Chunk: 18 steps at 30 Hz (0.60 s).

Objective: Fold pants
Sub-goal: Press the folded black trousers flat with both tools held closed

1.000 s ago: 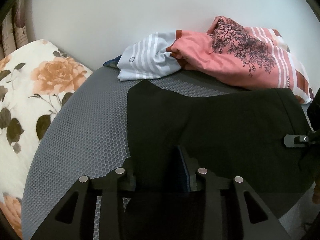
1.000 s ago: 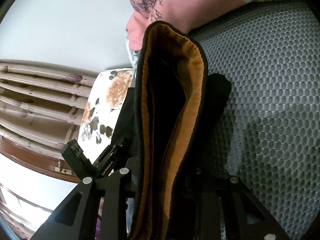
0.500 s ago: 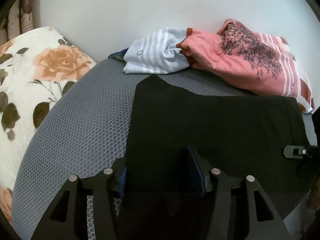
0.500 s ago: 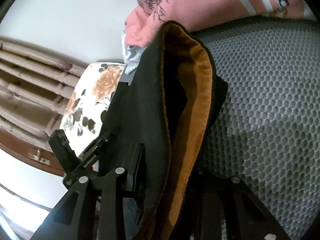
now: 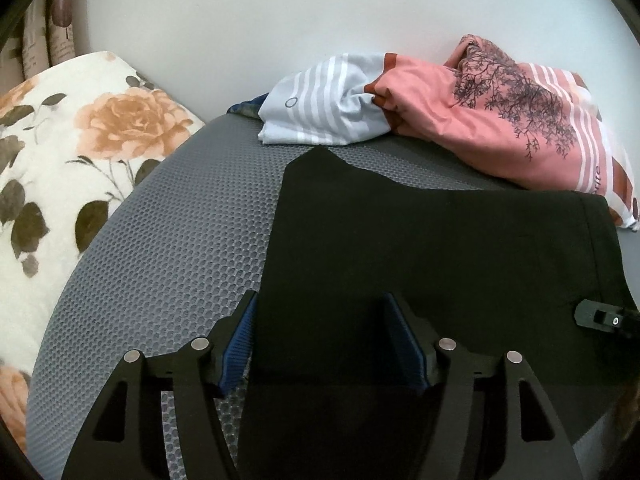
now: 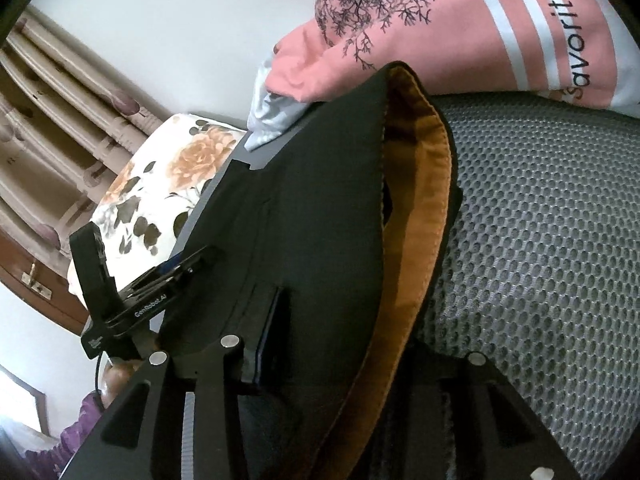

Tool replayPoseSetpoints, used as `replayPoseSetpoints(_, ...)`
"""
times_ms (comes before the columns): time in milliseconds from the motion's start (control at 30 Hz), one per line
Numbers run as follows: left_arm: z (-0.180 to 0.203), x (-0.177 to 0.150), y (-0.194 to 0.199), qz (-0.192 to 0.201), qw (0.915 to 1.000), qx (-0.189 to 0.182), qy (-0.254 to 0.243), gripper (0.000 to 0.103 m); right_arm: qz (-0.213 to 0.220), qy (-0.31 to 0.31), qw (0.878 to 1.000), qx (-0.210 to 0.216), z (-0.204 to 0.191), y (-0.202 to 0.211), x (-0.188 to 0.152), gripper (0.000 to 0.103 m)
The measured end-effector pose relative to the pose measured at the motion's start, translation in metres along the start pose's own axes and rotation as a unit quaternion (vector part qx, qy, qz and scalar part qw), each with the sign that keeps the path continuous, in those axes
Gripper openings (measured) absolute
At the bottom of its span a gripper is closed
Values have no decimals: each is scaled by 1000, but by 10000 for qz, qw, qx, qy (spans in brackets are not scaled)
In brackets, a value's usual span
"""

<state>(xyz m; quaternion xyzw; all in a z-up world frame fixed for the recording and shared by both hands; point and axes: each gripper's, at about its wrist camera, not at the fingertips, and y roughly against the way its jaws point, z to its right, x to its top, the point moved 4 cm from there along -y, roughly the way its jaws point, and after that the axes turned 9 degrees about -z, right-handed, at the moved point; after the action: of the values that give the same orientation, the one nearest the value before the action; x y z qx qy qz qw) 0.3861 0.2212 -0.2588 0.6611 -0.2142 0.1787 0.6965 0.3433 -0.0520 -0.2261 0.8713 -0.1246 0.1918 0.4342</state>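
Observation:
The black pants [image 5: 432, 248] lie flat on the grey mesh mattress [image 5: 168, 240]. My left gripper [image 5: 322, 304] is open, its blue pads on either side of the pants' near edge. The right gripper's tip [image 5: 600, 318] shows at the pants' right edge. In the right wrist view the pants' waistband with its orange lining [image 6: 416, 216] stands up between the fingers of my right gripper [image 6: 348, 320], which are spread wide around it. The left gripper [image 6: 132, 300] shows at the left there.
A pink and white striped garment [image 5: 500, 120] is bunched against the white wall behind the pants. A floral pillow [image 5: 68, 152] lies at the left. Curtains [image 6: 60, 120] hang further left.
My left gripper has opened and let go of the pants' edge, which now lies flat. My right gripper has also spread open and the waistband has settled lower toward the mattress.

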Motion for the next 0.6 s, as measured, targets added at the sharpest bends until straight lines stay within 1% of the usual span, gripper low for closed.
replayPoseSetpoints(200, 1, -1, 0, 3, 10000, 18, -3, 65, 124, 186, 9992, -324, -5, 1, -5, 36)
replayPoseSetpoints(400, 1, 0, 0, 4, 10000, 24, -6, 66, 190, 507, 9959, -729, -18, -4, -6, 45)
replayPoseSetpoints(600, 2, -1, 0, 3, 10000, 29, 0, 66, 235, 645, 9931, -947, -24, -8, -7, 49)
